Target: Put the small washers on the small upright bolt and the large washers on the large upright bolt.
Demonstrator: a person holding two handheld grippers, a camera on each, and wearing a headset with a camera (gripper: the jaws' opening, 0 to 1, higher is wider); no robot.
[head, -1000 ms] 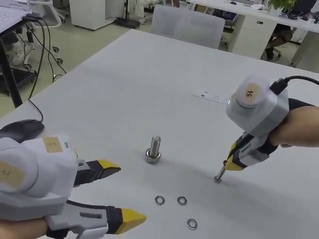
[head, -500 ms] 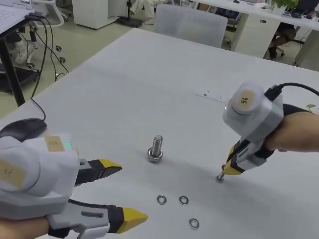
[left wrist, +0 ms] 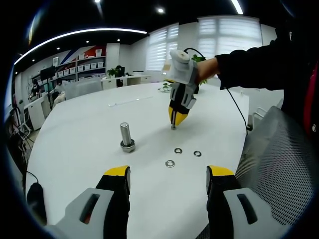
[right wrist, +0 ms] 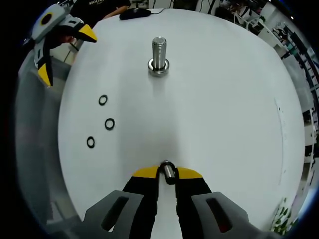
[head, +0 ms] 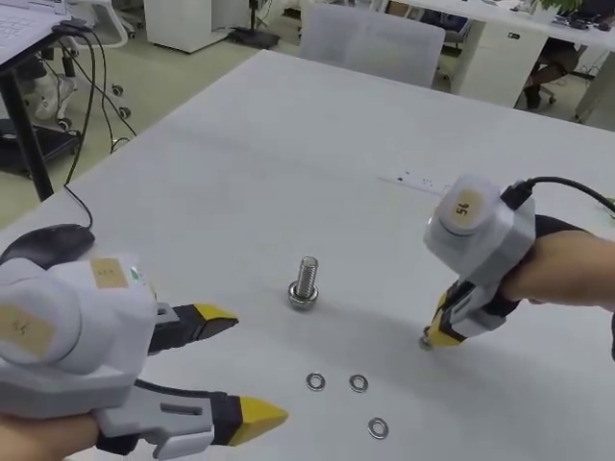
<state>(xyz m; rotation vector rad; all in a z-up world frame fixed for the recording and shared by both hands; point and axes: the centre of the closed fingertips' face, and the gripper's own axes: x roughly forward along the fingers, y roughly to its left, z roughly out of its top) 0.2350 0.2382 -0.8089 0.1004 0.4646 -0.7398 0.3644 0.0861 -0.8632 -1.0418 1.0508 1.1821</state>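
The large bolt (head: 305, 283) (left wrist: 125, 137) (right wrist: 159, 55) stands upright mid-table with a wider ring at its foot. Three small washers lie flat in front of it (head: 315, 382) (head: 358, 383) (head: 378, 427), also seen as washers (left wrist: 178, 150) (right wrist: 109, 123) in the gripper views. My right gripper (head: 437, 338) (right wrist: 168, 174) (left wrist: 176, 117) points down at the table, shut on the small bolt (right wrist: 168, 172) (left wrist: 173, 127), which stands upright between its yellow tips. My left gripper (head: 240, 367) (left wrist: 168, 179) (right wrist: 62, 47) hovers open at the near left, nothing between its fingers.
The white table (head: 288, 163) stretches far back. A black mouse (head: 43, 245) with its cable lies at the left edge. A flat white strip (head: 418, 181) lies behind the right gripper. A grey chair (head: 370, 43) stands at the far edge.
My right gripper has sunk lower over the small bolt, so its tips now sit close to the table. The left gripper has hardly moved; the view shifted slightly.
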